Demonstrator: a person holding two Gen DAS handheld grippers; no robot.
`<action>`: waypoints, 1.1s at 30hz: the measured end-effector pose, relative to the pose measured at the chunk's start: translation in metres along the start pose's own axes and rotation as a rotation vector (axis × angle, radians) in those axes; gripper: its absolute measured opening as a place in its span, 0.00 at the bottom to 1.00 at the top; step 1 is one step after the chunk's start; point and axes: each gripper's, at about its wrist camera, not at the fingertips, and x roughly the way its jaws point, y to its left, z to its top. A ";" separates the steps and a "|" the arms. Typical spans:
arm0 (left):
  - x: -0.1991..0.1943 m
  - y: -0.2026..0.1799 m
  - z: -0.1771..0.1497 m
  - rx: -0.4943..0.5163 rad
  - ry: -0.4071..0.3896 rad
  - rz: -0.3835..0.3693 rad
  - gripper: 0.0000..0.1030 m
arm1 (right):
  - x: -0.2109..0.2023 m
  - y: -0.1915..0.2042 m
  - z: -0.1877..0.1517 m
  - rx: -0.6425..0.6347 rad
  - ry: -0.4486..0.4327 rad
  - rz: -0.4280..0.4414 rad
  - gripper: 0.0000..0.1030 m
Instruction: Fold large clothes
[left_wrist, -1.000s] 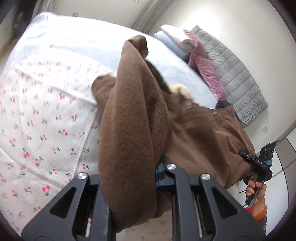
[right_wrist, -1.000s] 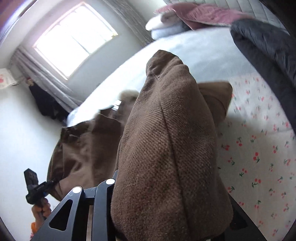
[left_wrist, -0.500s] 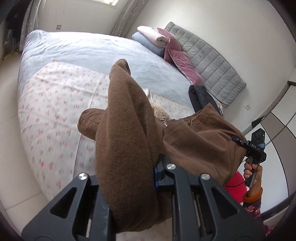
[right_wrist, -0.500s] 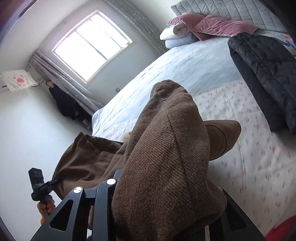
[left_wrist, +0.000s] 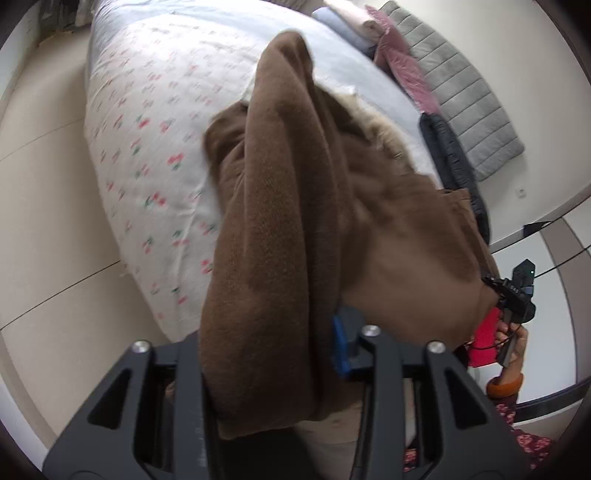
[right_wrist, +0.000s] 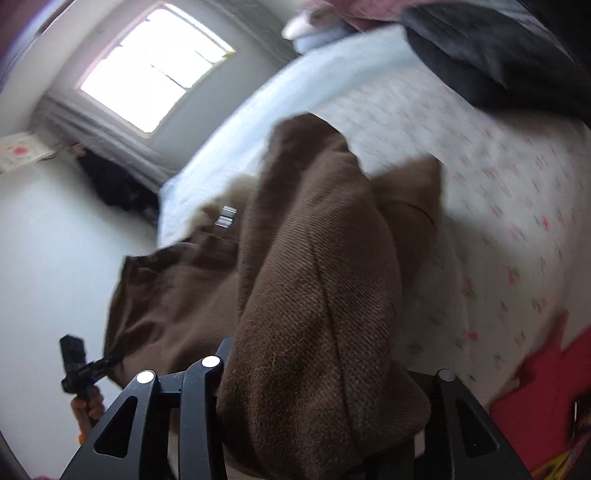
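Your left hand-held gripper (left_wrist: 273, 369) has a thick fold of the brown coat (left_wrist: 280, 229) between its jaws, and those jaws are opening; the cloth fills the gap, so you cannot tell from the left wrist view whether the pads press on it. The coat runs from the bottom centre of that frame up to its top centre and spreads toward the right, where your right hand-held gripper (left_wrist: 513, 291) shows at the right edge, its tips at the coat's far corner. A pale fur trim (left_wrist: 373, 122) lies along the coat's upper edge.

In the right wrist view the right hand-held gripper (right_wrist: 317, 398) likewise has a bulky fold of the coat (right_wrist: 321, 280) between its jaws, which are opening; the grip itself is hidden by cloth. The left hand-held gripper (right_wrist: 79, 365) appears at the lower left, at the coat's corner.

Behind the coat is the bed (left_wrist: 147, 122) with its cherry-print sheet. A dark garment (left_wrist: 454, 158) lies at the right of the bed, and folded pillows (left_wrist: 362, 26) sit at the top.
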 end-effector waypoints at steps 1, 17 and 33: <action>0.003 0.006 -0.002 -0.024 0.003 0.008 0.59 | 0.003 -0.009 -0.002 0.013 -0.002 -0.023 0.53; -0.028 -0.012 0.078 0.104 -0.298 0.211 0.83 | 0.001 0.073 0.062 -0.270 -0.136 -0.214 0.70; 0.021 -0.008 0.138 0.104 -0.299 0.220 0.88 | 0.086 0.081 0.102 -0.382 -0.201 -0.361 0.55</action>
